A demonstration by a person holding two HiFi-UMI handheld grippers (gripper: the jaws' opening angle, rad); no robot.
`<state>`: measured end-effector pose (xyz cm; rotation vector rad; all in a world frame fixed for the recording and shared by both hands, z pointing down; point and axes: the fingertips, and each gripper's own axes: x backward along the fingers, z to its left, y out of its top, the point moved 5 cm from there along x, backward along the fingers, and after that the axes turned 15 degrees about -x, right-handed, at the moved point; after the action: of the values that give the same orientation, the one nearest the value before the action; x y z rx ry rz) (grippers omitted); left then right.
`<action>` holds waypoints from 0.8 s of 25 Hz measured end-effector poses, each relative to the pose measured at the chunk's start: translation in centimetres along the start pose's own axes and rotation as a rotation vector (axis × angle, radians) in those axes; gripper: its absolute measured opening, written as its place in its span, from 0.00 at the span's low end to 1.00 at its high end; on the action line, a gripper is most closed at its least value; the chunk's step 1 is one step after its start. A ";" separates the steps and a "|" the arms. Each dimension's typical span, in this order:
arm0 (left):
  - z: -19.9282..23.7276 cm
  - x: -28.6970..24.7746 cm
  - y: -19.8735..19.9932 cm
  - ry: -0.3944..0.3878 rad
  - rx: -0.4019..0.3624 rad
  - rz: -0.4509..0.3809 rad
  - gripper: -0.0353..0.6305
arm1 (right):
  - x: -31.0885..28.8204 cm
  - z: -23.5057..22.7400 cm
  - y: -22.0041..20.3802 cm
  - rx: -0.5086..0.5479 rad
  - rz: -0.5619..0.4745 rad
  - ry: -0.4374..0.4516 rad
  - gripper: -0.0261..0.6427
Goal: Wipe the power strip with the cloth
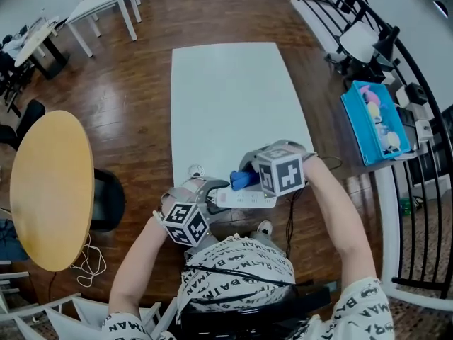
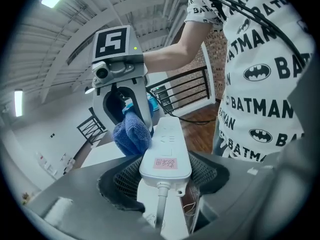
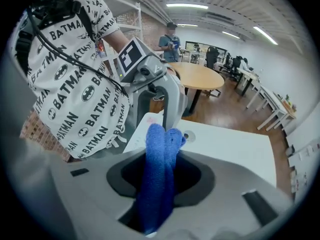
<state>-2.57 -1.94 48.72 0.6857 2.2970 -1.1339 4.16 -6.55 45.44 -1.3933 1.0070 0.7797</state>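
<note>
The left gripper [image 2: 165,176] is clenching its fingers on the white power strip [image 2: 167,146] above the tabletop's [image 1: 226,98] near edge; the right gripper [image 3: 161,171] is pinching the blue cloth [image 3: 156,194] against the strip's side; a round wooden table [image 1: 49,190] is standing left, a blue bin [image 1: 354,122] right.

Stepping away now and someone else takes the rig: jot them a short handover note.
Left gripper: shut on the power strip at its cord end, holding it up by the near edge of the white table.
Right gripper: shut on the folded blue cloth.
The cloth lies against the strip's side, about midway along.
Done: both things are in hand, cloth at the strip; how much is wiped cannot be told.
Left: wipe along the strip's length.
</note>
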 end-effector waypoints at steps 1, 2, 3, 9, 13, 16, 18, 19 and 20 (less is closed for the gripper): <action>0.1 0.1 -0.1 0.006 0.011 -0.003 0.48 | 0.1 0.0 -0.4 -0.013 0.002 0.001 0.25; 0.3 0.2 -0.2 0.013 0.022 -0.006 0.48 | 0.3 0.0 -0.9 -0.029 0.004 0.000 0.25; 0.5 0.4 -0.3 0.019 0.030 -0.008 0.48 | 0.5 -0.1 -1.3 -0.040 0.006 -0.006 0.25; 1.2 1.7 -1.1 0.032 0.054 -0.008 0.48 | 1.1 -0.6 -4.5 -0.131 0.032 -0.033 0.25; 1.3 2.2 -1.8 0.046 0.079 -0.005 0.48 | 1.4 -1.1 -6.9 -0.182 0.052 -0.070 0.25; 1.6 2.8 -2.3 0.066 0.098 -0.005 0.48 | 1.9 -1.5 -8.0 -0.225 0.027 -0.108 0.25; 1.8 3.0 -2.5 0.084 0.108 -0.002 0.48 | 2.3 -1.6 -8.6 -0.256 -0.002 -0.132 0.25; 2.0 3.0 -2.5 0.094 0.114 0.002 0.48 | 2.5 -1.6 -8.8 -0.270 -0.019 -0.146 0.25; 2.1 3.0 -2.6 0.107 0.122 0.008 0.48 | 2.7 -1.7 -9.1 -0.283 -0.036 -0.162 0.25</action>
<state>-6.03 -4.43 47.27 0.8198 2.3250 -1.2706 13.35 -9.10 46.88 -1.5558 0.7652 1.0210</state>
